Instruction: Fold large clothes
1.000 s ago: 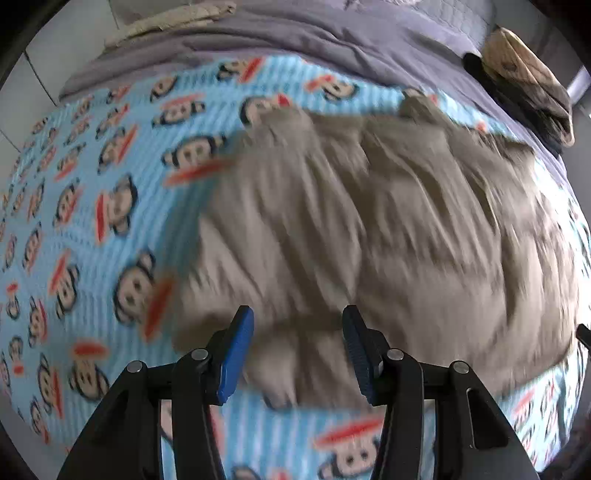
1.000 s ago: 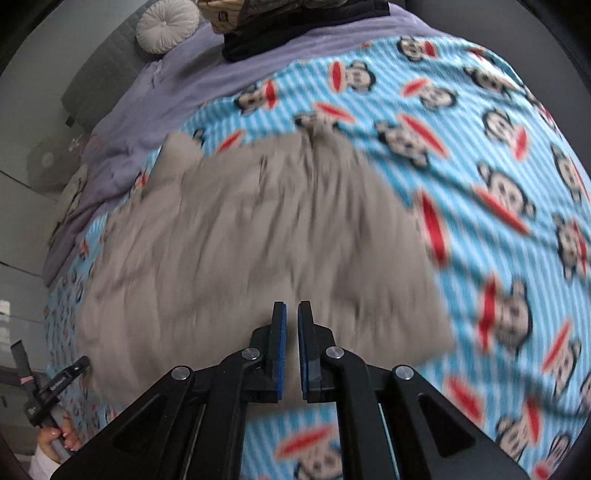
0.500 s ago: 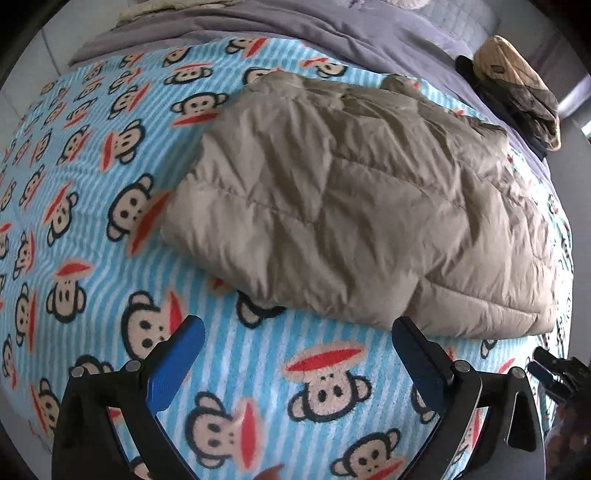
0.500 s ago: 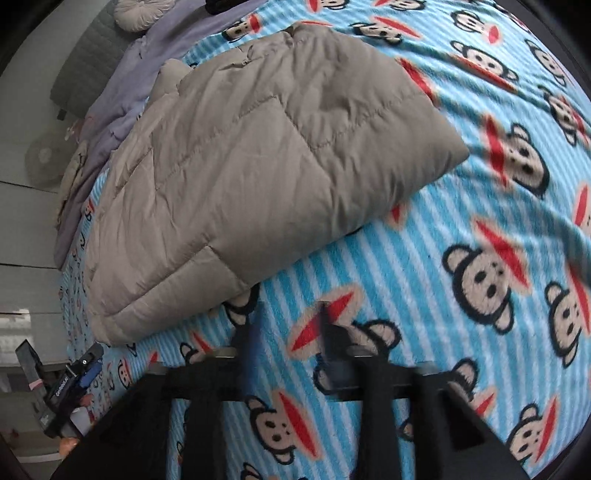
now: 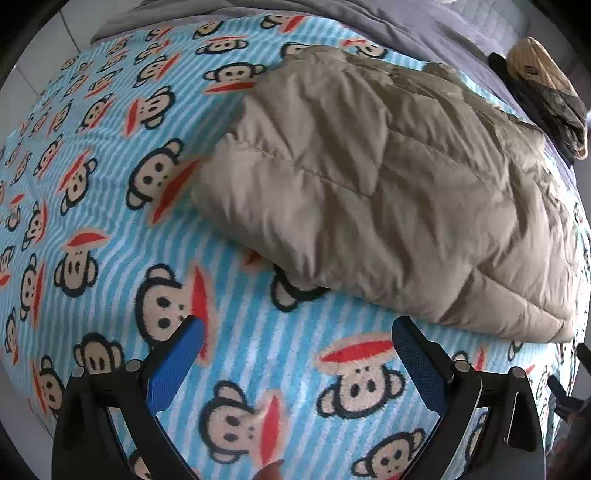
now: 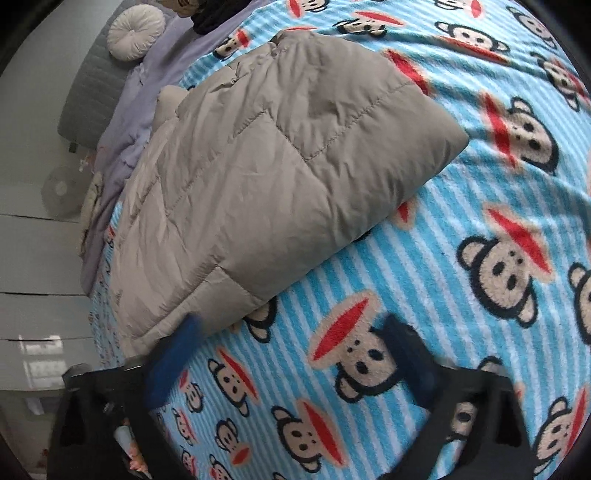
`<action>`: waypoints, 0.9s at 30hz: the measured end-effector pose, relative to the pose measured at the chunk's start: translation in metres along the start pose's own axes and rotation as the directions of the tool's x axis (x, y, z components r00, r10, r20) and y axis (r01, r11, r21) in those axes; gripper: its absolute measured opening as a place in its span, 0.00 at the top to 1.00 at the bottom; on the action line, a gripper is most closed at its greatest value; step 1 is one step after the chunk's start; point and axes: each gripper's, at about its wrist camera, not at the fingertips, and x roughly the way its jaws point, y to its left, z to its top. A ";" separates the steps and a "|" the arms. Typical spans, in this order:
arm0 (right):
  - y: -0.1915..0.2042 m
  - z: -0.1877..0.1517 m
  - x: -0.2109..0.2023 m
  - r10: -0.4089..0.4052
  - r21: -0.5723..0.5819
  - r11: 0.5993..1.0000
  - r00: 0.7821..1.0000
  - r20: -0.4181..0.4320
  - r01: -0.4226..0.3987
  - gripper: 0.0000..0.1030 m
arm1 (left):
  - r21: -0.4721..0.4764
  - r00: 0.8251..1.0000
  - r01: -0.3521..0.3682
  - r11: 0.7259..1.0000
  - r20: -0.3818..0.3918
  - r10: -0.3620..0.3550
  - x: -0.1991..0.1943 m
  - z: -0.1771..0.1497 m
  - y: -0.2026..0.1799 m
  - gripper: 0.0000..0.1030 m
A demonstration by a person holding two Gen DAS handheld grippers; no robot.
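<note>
Left wrist view: the left tool [image 5: 297, 332] is spread wide, its 2 blue pads [image 5: 173, 365] far apart and holding nothing — between them lies only the blue monkey-print blanket [image 5: 110, 184]. The folded beige puffer jacket [image 5: 388, 184] rests on that blanket from 12 toward 3 o'clock of the tool, its near edge just beyond the right pad and not touching it. A purple bedsheet [image 5: 424, 26] runs along the far side at 12 o'clock, and a pile of dark and tan clothes [image 5: 543, 92] sits at 2 o'clock.

1 second earlier this tool's pads stood much closer together, right at the jacket's edge; now they are wide apart and pulled back, with bare blanket before them.

Right wrist view: the right tool [image 6: 291, 328] is also spread wide and empty, though its pads are motion-blurred. The jacket [image 6: 277, 177] lies from 10 to 12 o'clock, its lower corner just beside the left pad [image 6: 173, 358]; whether they touch cannot be told. A round cushion [image 6: 136, 31] sits at 11 o'clock near the headboard [image 6: 88, 88].

1 second earlier these pads were pressed nearly together over the jacket — they have since parted and drawn off it.
</note>
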 end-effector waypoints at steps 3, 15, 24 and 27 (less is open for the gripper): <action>-0.007 0.000 -0.001 0.031 0.020 0.999 1.000 0.005 -0.031 0.00 | 0.006 1.000 0.001 1.000 0.005 -0.001 -0.002 -0.001 -0.005 0.01; -0.038 -0.003 0.018 0.175 0.226 0.962 0.981 -0.088 -0.152 0.00 | 0.006 1.000 0.021 1.000 -0.017 -0.021 -0.003 0.001 -0.007 0.01; -0.045 -0.002 0.021 0.213 0.278 0.943 0.973 -0.090 -0.181 0.00 | -0.151 0.963 0.258 0.954 -0.042 -0.267 0.009 0.016 0.035 0.01; -0.043 -0.001 0.025 0.233 0.282 0.938 0.968 -0.089 -0.200 0.00 | -0.252 0.900 0.409 0.877 -0.047 -0.433 0.022 0.019 0.051 0.01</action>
